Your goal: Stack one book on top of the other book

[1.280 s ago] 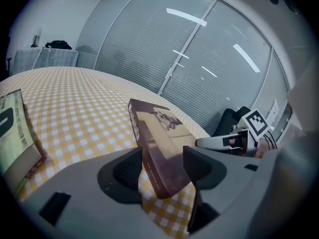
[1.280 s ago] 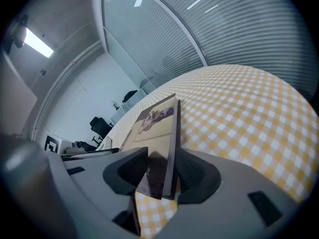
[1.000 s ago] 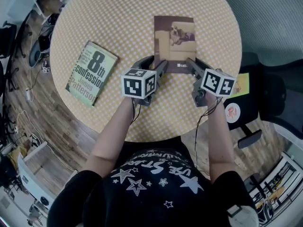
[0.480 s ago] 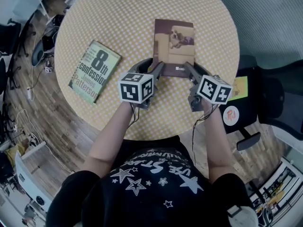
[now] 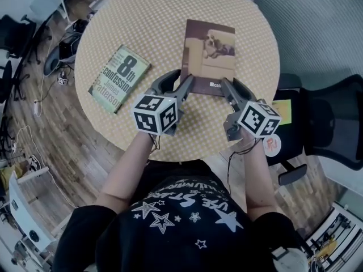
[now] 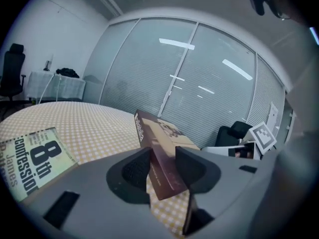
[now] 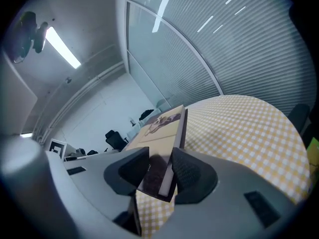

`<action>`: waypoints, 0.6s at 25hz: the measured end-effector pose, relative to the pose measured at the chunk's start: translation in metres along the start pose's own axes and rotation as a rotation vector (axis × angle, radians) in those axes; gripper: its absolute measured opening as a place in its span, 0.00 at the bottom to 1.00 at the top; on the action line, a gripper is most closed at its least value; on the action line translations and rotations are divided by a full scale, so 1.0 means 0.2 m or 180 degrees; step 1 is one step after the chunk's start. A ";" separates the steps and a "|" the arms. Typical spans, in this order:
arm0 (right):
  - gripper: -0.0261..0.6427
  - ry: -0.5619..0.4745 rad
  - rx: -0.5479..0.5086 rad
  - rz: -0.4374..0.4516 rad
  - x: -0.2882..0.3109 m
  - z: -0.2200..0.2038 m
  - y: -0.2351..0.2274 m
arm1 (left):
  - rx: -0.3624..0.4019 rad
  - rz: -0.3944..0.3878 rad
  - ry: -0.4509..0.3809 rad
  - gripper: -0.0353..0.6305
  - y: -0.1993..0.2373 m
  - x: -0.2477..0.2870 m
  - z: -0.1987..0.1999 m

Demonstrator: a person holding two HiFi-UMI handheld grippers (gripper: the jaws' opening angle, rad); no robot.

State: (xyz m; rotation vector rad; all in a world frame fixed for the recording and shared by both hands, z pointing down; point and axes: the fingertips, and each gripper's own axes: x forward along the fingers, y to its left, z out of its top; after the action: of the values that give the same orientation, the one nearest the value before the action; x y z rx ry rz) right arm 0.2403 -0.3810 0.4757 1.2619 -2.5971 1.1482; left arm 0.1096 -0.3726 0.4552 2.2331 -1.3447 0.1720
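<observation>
Checked round table (image 5: 164,21): brown book (image 5: 209,55) pinched at nr corners by left gripper (image 5: 177,85), jaws closing, & right gripper (image 5: 233,90); green book (image 5: 119,78) lies off left gripper's left side.

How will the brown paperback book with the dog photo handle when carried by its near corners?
The brown paperback book looks straight in both gripper views: probably stiff enough and light. The left gripper, jaws closing on one corner, and the right gripper pinch only its near edge, so the far end may dip or pivot.
</observation>
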 end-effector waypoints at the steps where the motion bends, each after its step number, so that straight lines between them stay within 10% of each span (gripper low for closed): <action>1: 0.26 -0.0051 -0.0019 0.0032 -0.03 0.01 0.02 | 0.0031 0.0015 -0.0070 0.29 -0.03 -0.03 0.02; 15: 0.26 -0.0313 -0.0769 0.0561 -0.27 -0.03 0.41 | -0.0043 0.0457 -0.0636 0.29 -0.20 -0.53 0.01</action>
State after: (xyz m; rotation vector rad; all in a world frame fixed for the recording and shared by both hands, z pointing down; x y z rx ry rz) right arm 0.2189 -0.3086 0.4125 1.0851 -2.8610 0.7764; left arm 0.0904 -0.2759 0.4007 2.1892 -1.6079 -0.0106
